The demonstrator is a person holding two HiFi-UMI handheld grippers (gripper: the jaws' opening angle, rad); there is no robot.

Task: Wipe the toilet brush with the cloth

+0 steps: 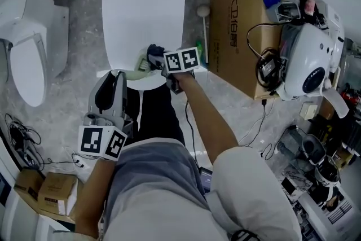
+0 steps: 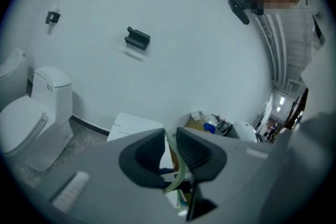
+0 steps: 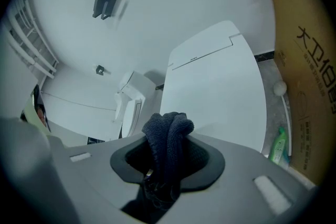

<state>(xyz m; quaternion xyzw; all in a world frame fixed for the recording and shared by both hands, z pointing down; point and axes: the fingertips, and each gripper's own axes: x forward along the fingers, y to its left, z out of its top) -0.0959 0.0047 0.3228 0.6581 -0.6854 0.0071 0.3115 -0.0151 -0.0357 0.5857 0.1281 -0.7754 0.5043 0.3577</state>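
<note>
Toilet brush (image 1: pixel 137 71), mid-frame, clamped in left gripper (image 2: pixel 170 147); right gripper (image 3: pixel 168 160) pinching cloth (image 3: pixel 169 131); wiping stroke apparently next.

We make out only a short stretch of the pale green handle (image 2: pixel 175 181) between the left gripper's (image 2: pixel 170 139) jaws, both ends hidden, and the cloth's (image 3: pixel 168 134) lower folds vanish inside the right gripper's (image 3: pixel 169 161) jaws.

Dark navy ribbed-knit cloth (image 3: pixel 169 136); pale green toilet brush (image 2: pixel 177 176) handle. The left hand-held gripper (image 2: pixel 169 150) and right hand-held gripper (image 3: pixel 168 160) were grey with black pads, and their cubes (image 1: pixel 181 59) carried black-and-white square markers. White toilet lid (image 1: pixel 144 3); grey-veined floor (image 1: pixel 73 87); brown, black-printed cardboard box (image 1: pixel 237 25).
</note>
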